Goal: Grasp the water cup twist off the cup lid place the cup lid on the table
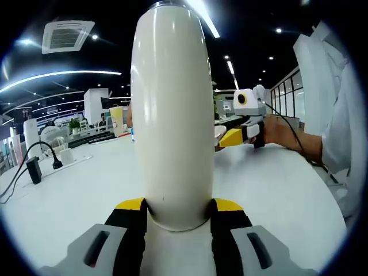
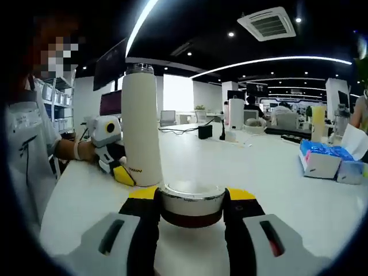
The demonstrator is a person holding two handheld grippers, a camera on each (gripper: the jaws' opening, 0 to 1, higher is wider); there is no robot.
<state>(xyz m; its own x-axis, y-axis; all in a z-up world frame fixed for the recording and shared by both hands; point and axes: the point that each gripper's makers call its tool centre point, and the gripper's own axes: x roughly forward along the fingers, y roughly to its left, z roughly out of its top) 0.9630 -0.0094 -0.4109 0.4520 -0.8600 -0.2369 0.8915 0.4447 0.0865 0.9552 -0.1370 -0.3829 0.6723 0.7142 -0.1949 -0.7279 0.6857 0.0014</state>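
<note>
Water cup (image 1: 171, 115): upright on the white table (image 1: 75, 195), clamped in my left tongs (image 1: 178, 214).
Cup lid (image 2: 191, 204): off the cup, gripped by my right tongs (image 2: 191, 208), low over the table.

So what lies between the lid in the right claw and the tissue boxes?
Right gripper view: only bare white table lies between the lid, gripped in the right claw, and the tissue boxes.

small unreadable print on water cup (image 2: 141, 129)
</note>
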